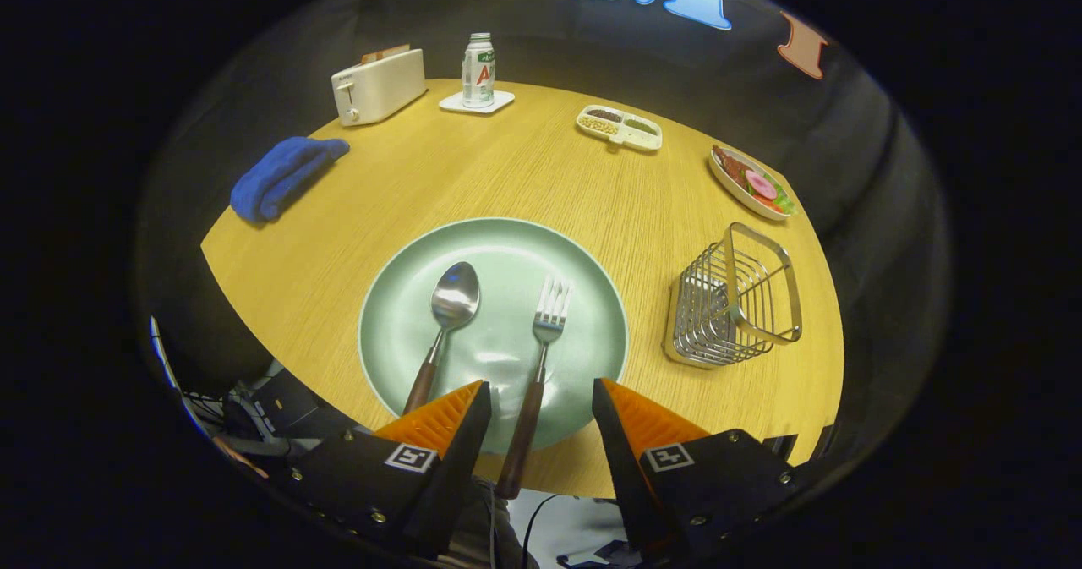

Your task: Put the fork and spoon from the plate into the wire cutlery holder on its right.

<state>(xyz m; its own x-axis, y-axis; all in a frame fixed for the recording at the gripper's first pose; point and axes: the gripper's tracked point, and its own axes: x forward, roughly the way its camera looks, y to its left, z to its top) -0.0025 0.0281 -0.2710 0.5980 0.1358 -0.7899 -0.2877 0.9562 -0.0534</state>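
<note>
One fork [545,332], one spoon [448,315], one plate [406,298], one wire holder [734,298].

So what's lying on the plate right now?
A spoon and a fork lie side by side on the plate, handles toward the open fingers. The fork's handle runs between them, untouched. The plate's near rim is covered by the fingers.

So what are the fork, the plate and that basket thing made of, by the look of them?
The fork, lying between the open gripper fingers, looks like polished steel with a dark brown handle, probably wood: the tines shine, the handle is matt. The plate seems glazed ceramic, pale green with a soft sheen, though melamine is possible. The wire cutlery holder looks like chromed or stainless wire, bright and reflective.
</note>
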